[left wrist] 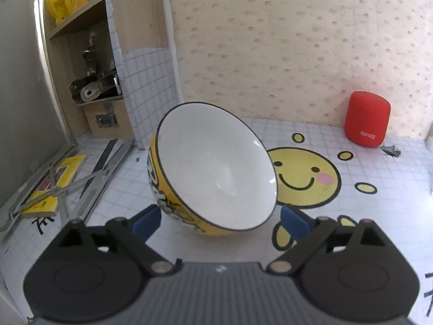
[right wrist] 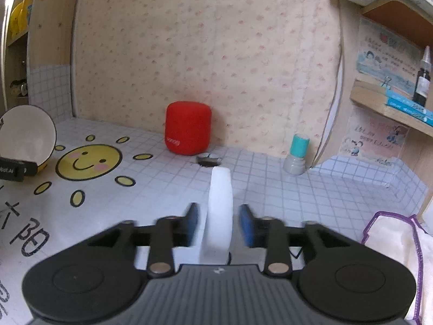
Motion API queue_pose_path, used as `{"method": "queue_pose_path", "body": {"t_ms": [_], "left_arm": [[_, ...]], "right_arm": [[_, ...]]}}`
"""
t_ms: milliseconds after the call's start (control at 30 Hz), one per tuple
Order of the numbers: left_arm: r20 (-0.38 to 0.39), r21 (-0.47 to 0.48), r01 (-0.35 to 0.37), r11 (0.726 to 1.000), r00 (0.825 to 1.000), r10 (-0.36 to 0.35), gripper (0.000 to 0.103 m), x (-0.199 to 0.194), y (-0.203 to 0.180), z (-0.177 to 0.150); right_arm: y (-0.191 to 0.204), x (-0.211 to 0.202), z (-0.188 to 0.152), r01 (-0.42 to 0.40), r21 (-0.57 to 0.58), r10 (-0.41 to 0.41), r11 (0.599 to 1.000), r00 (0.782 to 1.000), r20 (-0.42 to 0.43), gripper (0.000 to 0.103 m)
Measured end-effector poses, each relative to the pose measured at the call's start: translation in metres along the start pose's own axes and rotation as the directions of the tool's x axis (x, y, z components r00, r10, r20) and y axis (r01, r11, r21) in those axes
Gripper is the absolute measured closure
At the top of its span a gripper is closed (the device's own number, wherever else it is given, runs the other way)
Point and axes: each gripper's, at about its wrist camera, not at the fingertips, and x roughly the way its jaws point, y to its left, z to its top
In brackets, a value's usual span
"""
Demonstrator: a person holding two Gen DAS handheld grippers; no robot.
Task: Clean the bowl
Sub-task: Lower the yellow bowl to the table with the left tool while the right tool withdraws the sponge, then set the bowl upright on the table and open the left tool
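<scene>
A yellow bowl with a white inside and a black rim is tilted on its side, its opening facing my left camera. My left gripper has its blue pads on either side of the bowl's lower edge and holds it. The bowl also shows at the far left of the right wrist view, with the left gripper's tip below it. My right gripper stands with its blue fingers on either side of a white sponge-like block, with small gaps showing between pads and block.
A red speaker stands by the back wall. A teal-capped bottle stands right of it. A white cloth with purple trim lies at the right. A smiley sun is printed on the table. Shelves stand at left.
</scene>
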Motion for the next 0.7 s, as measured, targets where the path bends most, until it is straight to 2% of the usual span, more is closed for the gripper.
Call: {"method": "queue_pose_path", "body": {"t_ms": [133, 200, 333, 400, 467, 700], "left_arm": [[0.017, -0.016, 0.014, 1.0, 1.0, -0.014, 0.008, -0.007, 0.002, 0.0], [0.024, -0.019, 0.018, 1.0, 1.0, -0.017, 0.007, -0.011, 0.004, 0.001], [0.061, -0.01, 0.002, 1.0, 0.998, -0.002, 0.004, -0.021, 0.008, 0.0], [0.071, -0.009, -0.01, 1.0, 0.997, 0.01, 0.004, -0.023, 0.011, 0.0], [0.078, -0.015, -0.015, 1.0, 0.997, 0.016, 0.003, -0.026, 0.015, 0.001], [0.065, -0.051, -0.054, 0.997, 0.996, 0.057, 0.003, -0.016, 0.032, 0.006]], "right_arm": [[-0.002, -0.012, 0.005, -0.011, -0.006, 0.011, 1.0, 0.998, 0.056, 0.04], [0.004, -0.019, 0.013, -0.047, -0.029, 0.05, 0.998, 0.994, 0.096, 0.04], [0.018, -0.022, 0.022, -0.117, -0.067, 0.124, 0.991, 0.985, 0.118, 0.04], [0.031, -0.02, 0.026, -0.166, -0.09, 0.176, 0.982, 0.978, 0.115, 0.04], [0.049, -0.016, 0.031, -0.252, -0.112, 0.263, 0.961, 0.959, 0.104, 0.04], [0.104, 0.018, 0.047, -0.399, -0.11, 0.404, 0.91, 0.915, 0.023, 0.04]]}}
